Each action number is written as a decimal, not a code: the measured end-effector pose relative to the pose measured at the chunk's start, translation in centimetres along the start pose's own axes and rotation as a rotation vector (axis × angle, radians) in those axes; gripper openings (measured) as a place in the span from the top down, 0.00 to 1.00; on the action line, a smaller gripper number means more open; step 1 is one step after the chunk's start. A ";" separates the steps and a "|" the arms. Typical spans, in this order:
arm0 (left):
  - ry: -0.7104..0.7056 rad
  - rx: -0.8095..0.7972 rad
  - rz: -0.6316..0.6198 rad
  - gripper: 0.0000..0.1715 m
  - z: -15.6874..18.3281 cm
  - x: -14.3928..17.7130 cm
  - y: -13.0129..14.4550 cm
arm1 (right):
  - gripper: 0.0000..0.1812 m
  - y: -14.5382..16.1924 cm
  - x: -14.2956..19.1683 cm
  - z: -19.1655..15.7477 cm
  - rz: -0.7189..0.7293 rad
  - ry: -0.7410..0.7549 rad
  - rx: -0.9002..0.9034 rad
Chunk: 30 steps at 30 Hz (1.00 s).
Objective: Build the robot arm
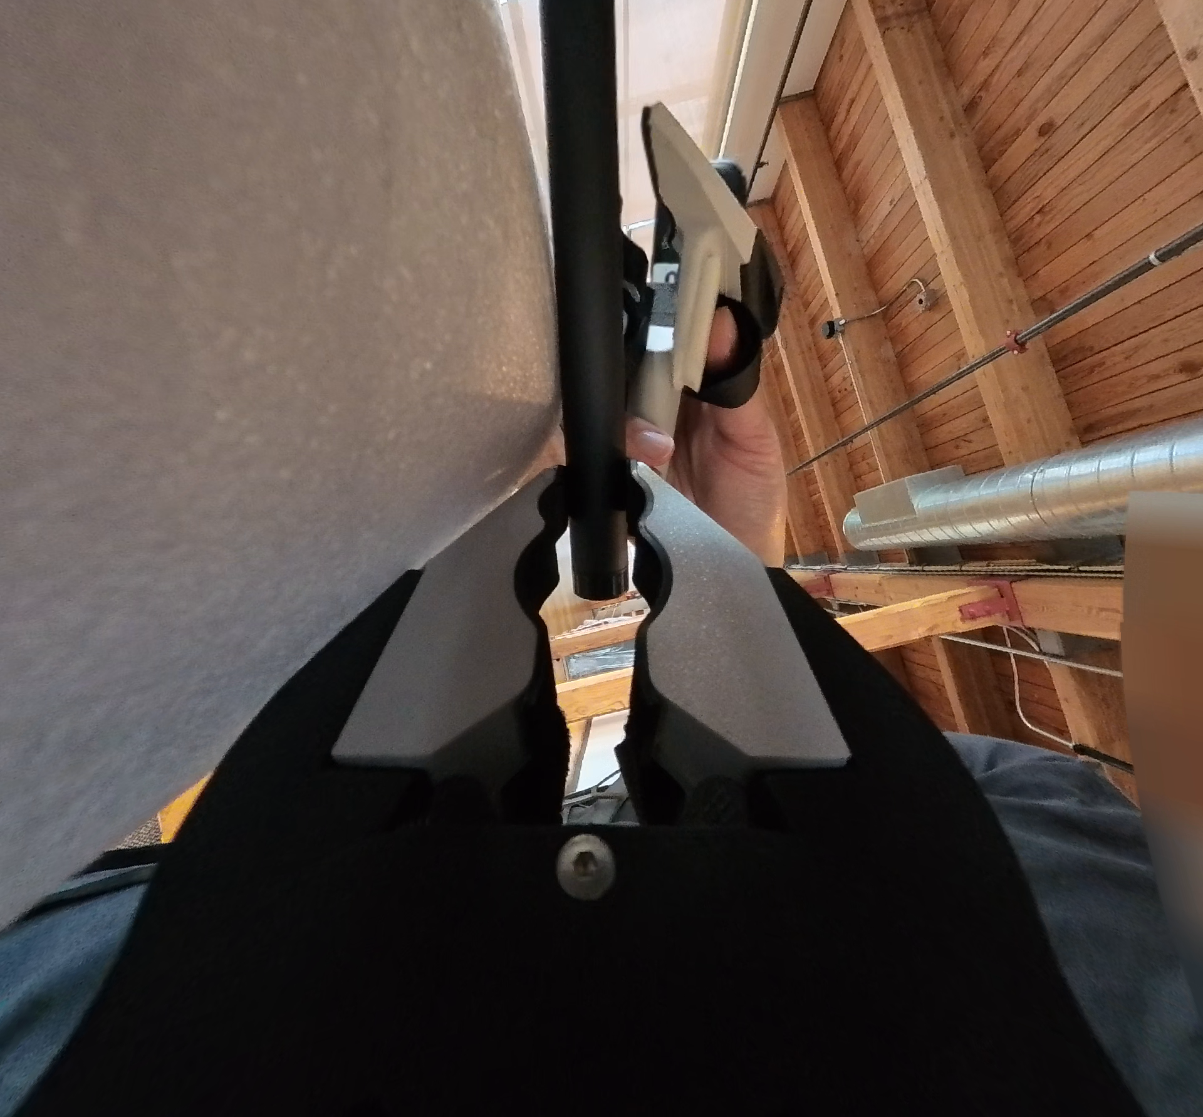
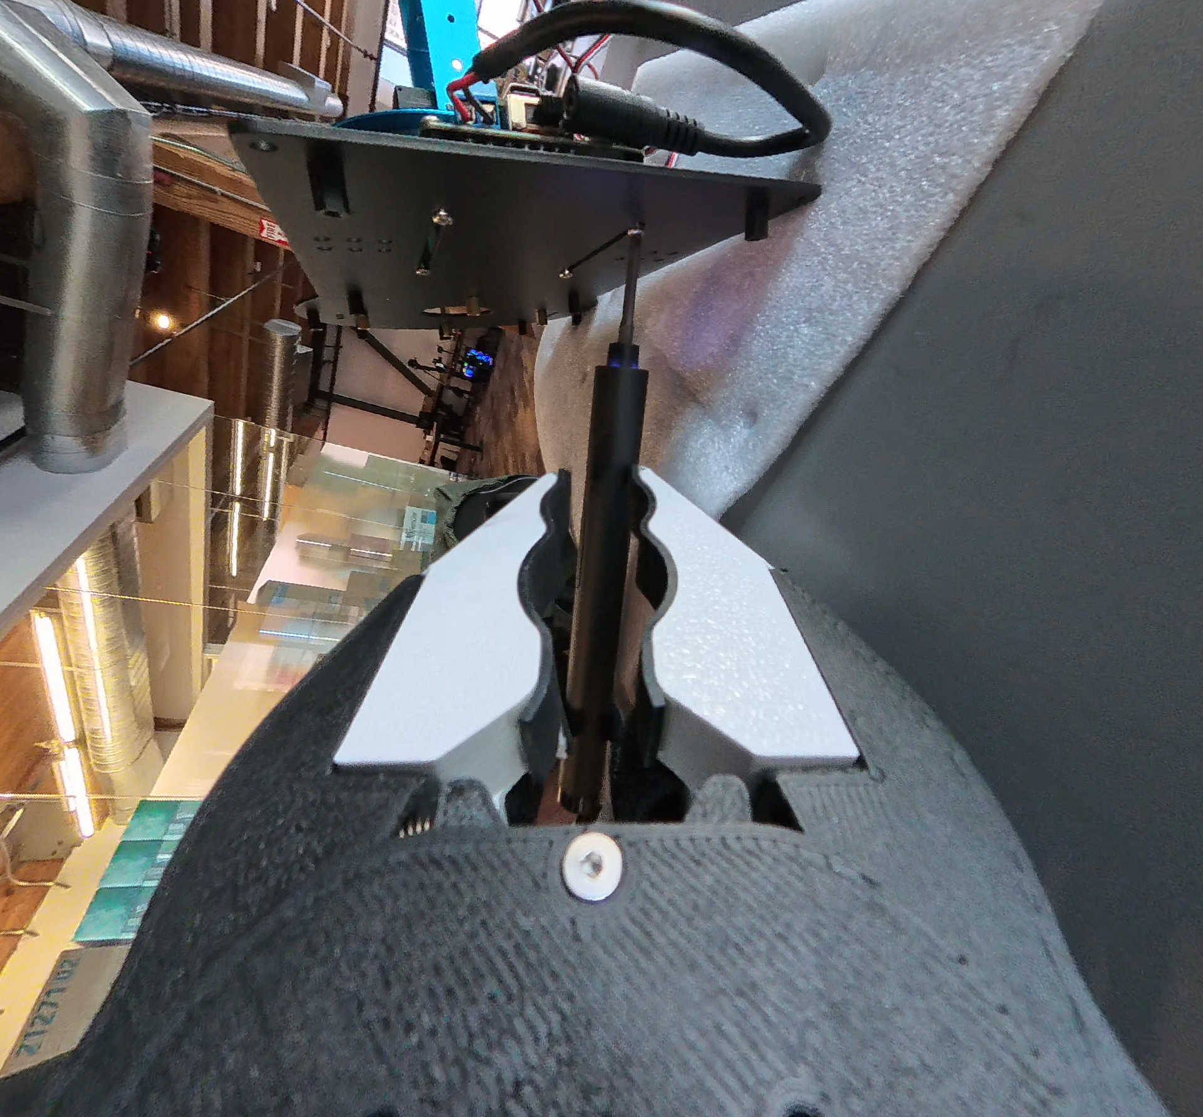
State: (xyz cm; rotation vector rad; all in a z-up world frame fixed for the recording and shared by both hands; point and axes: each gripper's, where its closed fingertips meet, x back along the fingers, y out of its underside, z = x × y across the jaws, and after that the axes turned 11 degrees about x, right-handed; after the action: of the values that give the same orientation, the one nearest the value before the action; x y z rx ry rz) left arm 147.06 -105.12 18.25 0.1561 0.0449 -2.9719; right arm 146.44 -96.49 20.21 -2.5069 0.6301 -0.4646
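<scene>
Foam sheet [image 2: 911, 187], pale and coarse, lies against the black base plate [image 2: 495, 239] carrying a blue bracket [image 2: 436, 12] and cable [image 2: 683, 31]. Right gripper [image 2: 602, 493] clamps a slim black screwdriver [image 2: 608, 500], its tip touching the plate's underside. Left gripper [image 1: 595, 493] pinches a black rod [image 1: 579, 239] beside the foam.

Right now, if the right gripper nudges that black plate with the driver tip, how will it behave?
The black plate looks thin and rigid, so probably no flex. It leans against soft white foam, so it may shift or tip. The black cable could tug it.
</scene>
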 end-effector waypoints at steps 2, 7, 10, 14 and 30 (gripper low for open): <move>0.000 0.000 -0.001 0.91 0.0 0.0 0.0 | 0.91 0.1 0.2 -0.1 -0.003 -0.010 0.003; 0.000 0.000 -0.001 0.91 0.0 0.0 0.0 | 0.88 0.6 0.1 0.0 -0.049 0.022 0.045; 0.001 0.002 -0.002 0.91 0.0 0.0 0.0 | 0.91 1.2 -0.2 0.2 -0.092 0.047 0.075; 0.000 0.001 -0.002 0.91 0.0 0.0 0.0 | 0.91 1.4 -0.3 0.2 -0.110 0.074 0.119; 0.002 0.003 -0.006 0.91 0.0 -0.1 0.0 | 0.92 1.3 -0.3 0.3 -0.103 0.044 0.051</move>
State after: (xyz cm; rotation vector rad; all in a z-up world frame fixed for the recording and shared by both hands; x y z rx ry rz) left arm 147.19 -105.10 18.24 0.1594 0.0413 -2.9777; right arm 145.87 -97.21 19.21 -2.4953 0.5014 -0.5671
